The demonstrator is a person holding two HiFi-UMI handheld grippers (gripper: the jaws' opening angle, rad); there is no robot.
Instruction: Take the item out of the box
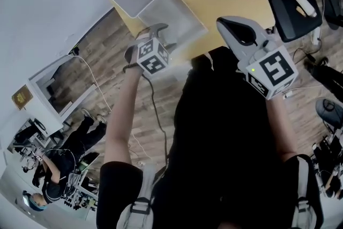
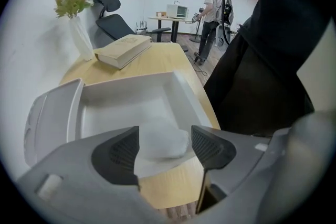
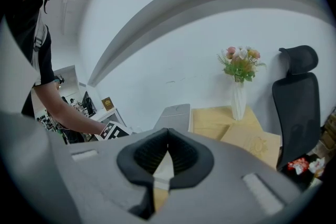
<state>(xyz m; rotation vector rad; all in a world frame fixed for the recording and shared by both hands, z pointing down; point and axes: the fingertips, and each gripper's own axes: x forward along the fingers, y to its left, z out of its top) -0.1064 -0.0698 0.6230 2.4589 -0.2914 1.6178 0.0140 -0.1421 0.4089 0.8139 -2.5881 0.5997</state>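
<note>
Left gripper view: left gripper (image 2: 164, 140) wide apart, loose about white item (image 2: 161, 145) at box (image 2: 181, 86) edge; right gripper (image 3: 167, 136) pinched together, empty.

Legible text, brands or numbers: none; only coded black-and-white squares on the left marker cube (image 1: 151, 56) and right marker cube (image 1: 276, 71), plus a gold plaque (image 1: 21, 96) too small to read.

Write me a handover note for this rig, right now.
Left claw: open, straddling the white wad, not pressing it.
Right claw: shut, empty.
Box sits open on the table, lid lying beside it; wad at its near edge, unclear whether past the rim.
Done: box open. Left: get the wad clear of the box.
</note>
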